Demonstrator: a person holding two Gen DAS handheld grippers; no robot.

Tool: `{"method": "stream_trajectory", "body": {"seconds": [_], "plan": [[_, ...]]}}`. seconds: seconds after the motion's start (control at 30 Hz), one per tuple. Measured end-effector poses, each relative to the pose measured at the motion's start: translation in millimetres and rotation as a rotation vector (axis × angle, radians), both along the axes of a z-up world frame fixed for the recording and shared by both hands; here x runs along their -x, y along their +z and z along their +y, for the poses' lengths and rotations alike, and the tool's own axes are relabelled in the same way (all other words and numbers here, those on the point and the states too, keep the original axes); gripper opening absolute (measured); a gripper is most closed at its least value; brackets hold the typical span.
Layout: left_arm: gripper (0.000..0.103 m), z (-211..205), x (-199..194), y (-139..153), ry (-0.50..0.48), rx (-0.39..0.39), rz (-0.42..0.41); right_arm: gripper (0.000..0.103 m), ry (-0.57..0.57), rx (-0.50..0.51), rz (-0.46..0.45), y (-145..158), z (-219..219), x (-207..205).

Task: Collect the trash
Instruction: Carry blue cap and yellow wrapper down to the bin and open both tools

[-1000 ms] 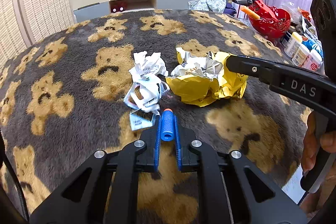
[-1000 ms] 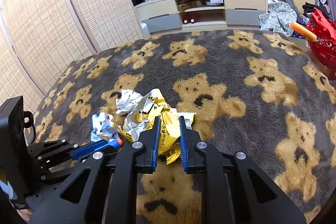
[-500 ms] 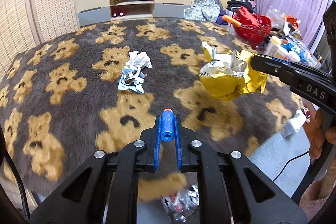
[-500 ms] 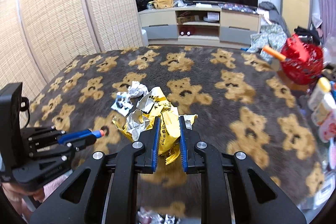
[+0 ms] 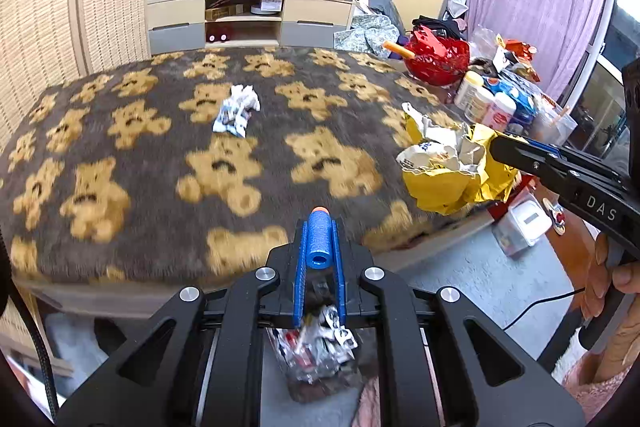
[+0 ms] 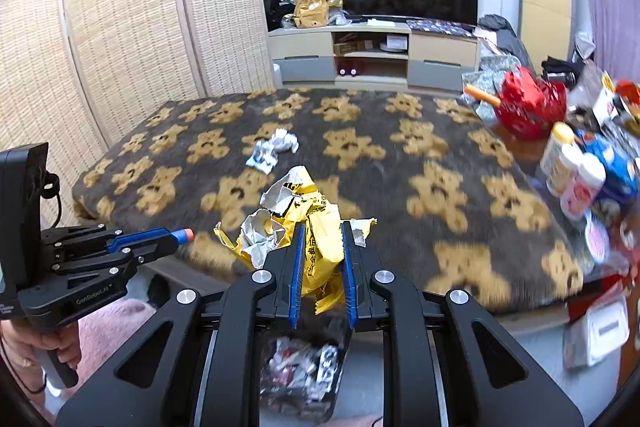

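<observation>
My left gripper (image 5: 319, 227) is shut on a blue foam dart (image 5: 318, 239) with an orange tip, held past the near edge of the bear-print blanket (image 5: 160, 163). It also shows in the right wrist view (image 6: 176, 235). My right gripper (image 6: 322, 243) is shut on a crumpled yellow wrapper (image 6: 308, 223), which the left wrist view shows in the air at the right (image 5: 448, 163). A crumpled white wrapper (image 5: 237, 109) lies on the blanket, also in the right wrist view (image 6: 272, 149). A bin holding trash (image 5: 316, 351) sits on the floor below both grippers (image 6: 304, 375).
A red basket (image 5: 436, 61) and several bottles (image 5: 488, 103) crowd the right side. A white box (image 5: 524, 223) lies on the floor at the right. A TV stand (image 5: 248, 19) stands at the back, and a woven screen (image 6: 120, 27) at the left.
Both grippers have pulled back and up from the blanket, carrying the dart and the yellow wrapper. The trash bin on the floor has come into view beneath them.
</observation>
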State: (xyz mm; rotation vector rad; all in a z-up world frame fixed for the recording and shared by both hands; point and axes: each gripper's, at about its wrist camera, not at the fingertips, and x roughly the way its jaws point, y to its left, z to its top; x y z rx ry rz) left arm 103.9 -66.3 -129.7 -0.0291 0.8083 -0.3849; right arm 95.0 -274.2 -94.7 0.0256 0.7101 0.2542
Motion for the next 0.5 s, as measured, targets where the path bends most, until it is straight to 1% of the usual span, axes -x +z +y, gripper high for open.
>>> {"method": "stream_trajectory", "body": {"seconds": [0.13, 0.27, 0.4, 0.5], "plan": [[0.011, -1, 25, -22, -0.008, 0.001, 0.034, 0.018, -0.005, -0.028, 0.042, -21, -1, 23], [0.011, -2, 40, -58, -0.020, 0.006, 0.118, 0.018, -0.012, -0.045, 0.095, -49, 1, 36], [0.011, 0, 47, -94, -0.019, 0.008, 0.199, 0.018, -0.030, -0.055, 0.167, -86, 5, 42], [0.011, -2, 50, -119, -0.022, -0.014, 0.241, 0.018, -0.041, -0.071, 0.220, -112, 7, 43]]}}
